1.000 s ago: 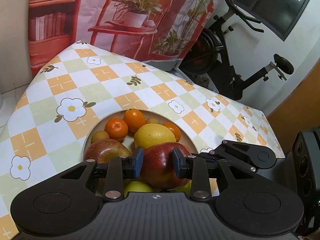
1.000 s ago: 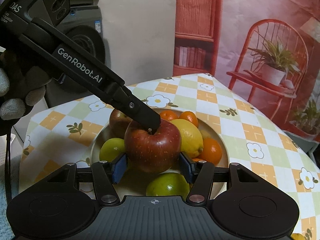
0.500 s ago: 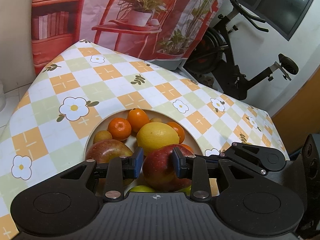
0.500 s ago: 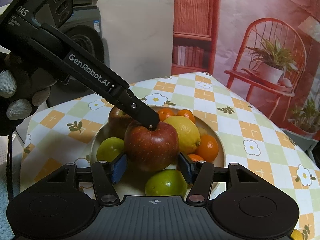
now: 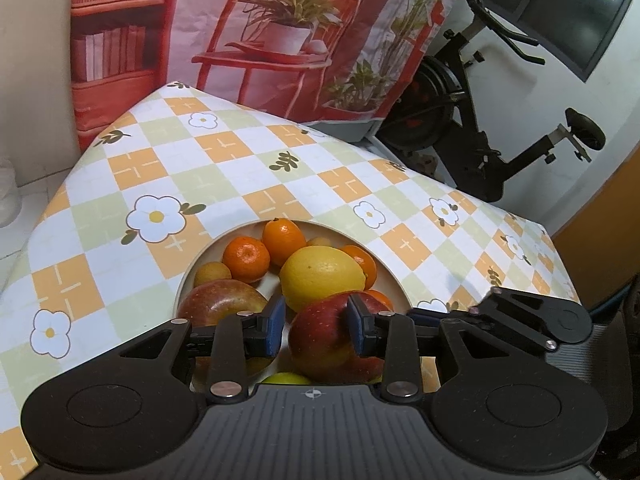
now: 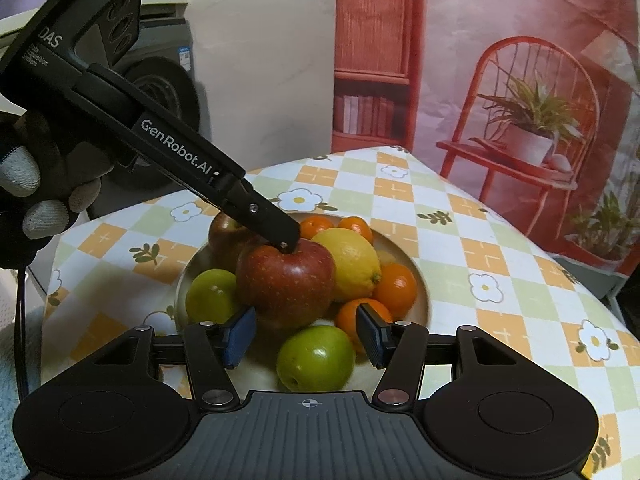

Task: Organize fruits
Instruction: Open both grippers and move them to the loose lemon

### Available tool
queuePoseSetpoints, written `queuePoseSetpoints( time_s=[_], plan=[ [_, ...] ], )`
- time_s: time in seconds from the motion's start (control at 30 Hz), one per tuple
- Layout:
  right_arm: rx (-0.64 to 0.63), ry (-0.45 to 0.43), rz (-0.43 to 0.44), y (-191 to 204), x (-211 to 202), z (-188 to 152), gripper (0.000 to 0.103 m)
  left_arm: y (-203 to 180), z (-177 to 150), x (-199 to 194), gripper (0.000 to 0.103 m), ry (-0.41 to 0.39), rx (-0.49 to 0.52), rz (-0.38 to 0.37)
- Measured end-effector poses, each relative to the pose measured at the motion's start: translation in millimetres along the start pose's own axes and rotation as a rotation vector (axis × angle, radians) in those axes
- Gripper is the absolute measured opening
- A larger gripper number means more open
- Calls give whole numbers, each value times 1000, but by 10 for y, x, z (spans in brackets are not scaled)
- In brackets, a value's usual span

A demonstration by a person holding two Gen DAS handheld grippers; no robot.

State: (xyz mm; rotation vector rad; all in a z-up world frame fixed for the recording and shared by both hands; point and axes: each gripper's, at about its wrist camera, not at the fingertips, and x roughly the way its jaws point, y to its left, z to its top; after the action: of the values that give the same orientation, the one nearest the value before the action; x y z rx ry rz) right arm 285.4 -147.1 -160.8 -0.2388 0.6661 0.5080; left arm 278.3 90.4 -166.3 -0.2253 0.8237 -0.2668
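Two grippers at plate: right gripper jaws now released, backing off apple; left gripper jaws loosened. Apple placed.

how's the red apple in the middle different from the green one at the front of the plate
The red apple is dark red and bigger; the green apple is plain green and smaller. The red apple sits high on the pile with the left gripper around it; the green apple lies low at the plate edge, ungripped. Both are round and glossy.
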Motion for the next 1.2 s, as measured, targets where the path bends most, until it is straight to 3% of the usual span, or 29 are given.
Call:
queuePoseSetpoints(
  time_s=[0.5,0.97,1.2],
  plan=[
    [70,-92,-100,-330,-549,-261,52,-463,71,-205,36,-113,89,91],
    [165,-166,-258,-753,-1130,-786,52,-1081,31,46,37,-126,168,59],
    [253,-154,-297,-972,-1237,-1104,53,-1317,-30,239,37,-100,184,29]
  ],
)
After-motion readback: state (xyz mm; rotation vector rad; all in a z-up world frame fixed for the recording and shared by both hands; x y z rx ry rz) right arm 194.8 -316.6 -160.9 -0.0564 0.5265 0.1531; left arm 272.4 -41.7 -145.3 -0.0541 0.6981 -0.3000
